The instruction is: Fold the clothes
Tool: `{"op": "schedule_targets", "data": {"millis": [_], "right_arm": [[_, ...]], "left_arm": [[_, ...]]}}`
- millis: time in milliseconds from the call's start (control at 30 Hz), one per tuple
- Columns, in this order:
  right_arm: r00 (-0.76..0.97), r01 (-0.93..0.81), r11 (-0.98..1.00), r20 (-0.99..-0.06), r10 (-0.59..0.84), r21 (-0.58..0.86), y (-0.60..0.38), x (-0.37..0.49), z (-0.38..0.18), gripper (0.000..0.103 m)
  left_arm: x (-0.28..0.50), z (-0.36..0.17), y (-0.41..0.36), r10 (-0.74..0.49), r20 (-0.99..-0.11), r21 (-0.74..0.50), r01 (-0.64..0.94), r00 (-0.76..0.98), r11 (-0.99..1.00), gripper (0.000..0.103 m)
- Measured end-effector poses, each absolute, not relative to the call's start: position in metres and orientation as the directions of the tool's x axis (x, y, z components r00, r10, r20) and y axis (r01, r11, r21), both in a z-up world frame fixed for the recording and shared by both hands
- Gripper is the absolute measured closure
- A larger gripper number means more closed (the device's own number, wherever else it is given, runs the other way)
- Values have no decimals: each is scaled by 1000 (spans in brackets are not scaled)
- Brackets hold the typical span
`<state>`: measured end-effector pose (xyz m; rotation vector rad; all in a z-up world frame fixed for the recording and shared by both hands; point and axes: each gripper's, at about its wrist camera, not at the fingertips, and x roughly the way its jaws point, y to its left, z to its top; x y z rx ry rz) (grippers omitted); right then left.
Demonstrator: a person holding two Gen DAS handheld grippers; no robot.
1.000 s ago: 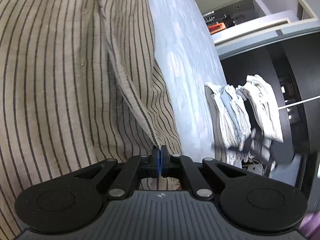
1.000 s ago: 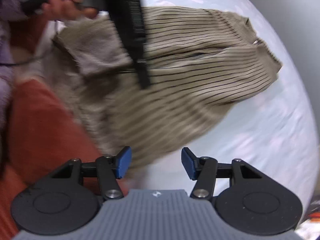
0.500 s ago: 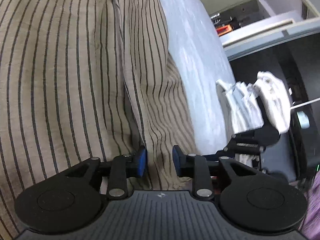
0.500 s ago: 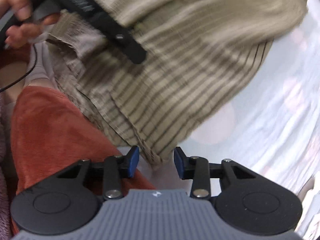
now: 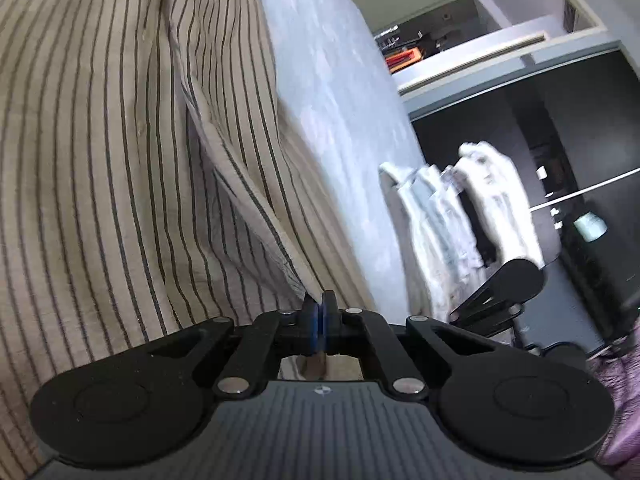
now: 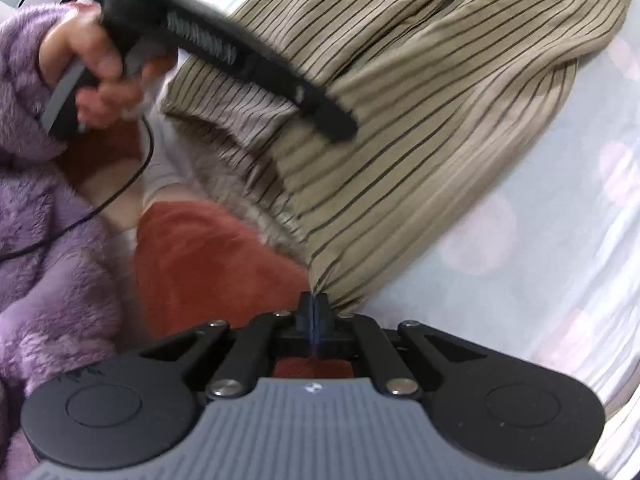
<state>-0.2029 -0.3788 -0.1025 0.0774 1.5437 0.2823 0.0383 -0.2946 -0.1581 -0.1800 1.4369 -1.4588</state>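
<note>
A beige shirt with thin dark stripes (image 5: 120, 160) lies on a pale bed sheet (image 5: 340, 100). My left gripper (image 5: 319, 306) is shut on the edge of a raised fold of it. In the right wrist view the same shirt (image 6: 420, 120) spreads across the sheet. There my right gripper (image 6: 315, 302) is shut on its near corner, and the cloth puckers at the pads. A hand (image 6: 88, 60) holds the left gripper (image 6: 342, 126) over the shirt's other near corner.
A pile of folded white and pale blue clothes (image 5: 460, 220) sits at the bed's right edge, beside dark furniture. A purple fleece sleeve (image 6: 48, 240) and rust-orange cloth (image 6: 208, 264) lie near the right gripper. The sheet (image 6: 520, 280) stretches right.
The left gripper opened, then shut again on the fold's edge. The right gripper tipped downward, came in to the shirt's corner and closed on it.
</note>
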Motion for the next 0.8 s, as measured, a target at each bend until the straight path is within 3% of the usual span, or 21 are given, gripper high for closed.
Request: {"op": "schedule_targets", "data": {"millis": [67,467,567,633,700,800], "right_arm": [[-5,-108,969,-975,223,222,-380,-205,-105,102],[76,-37,976,-973,219,216,-392,-212,-96,101],[152,9,984,-973,173,177,-403,-210,-86,97],[216,80,988,-969,116,136,-414,-210,-85,95],[283,174,977,-957,66,119,-431,-214,-81,93],[366,287,953,-931,-16,97,-449,-219,-85,91]], "left_arm": [[42,-159,-288,-709,-527,-817,509,-468,271,103],[30,-208,-289,-534,-748,-648,609,-394,458,103],[29,-203,-287,-548,-745,-643,627,-380,439,102],[28,-196,-285,-558,-745,-637,639,-367,431,100],[29,-186,-282,-580,-731,-645,641,-358,417,85],[37,-172,-280,-620,-709,-657,634,-335,408,81]]}}
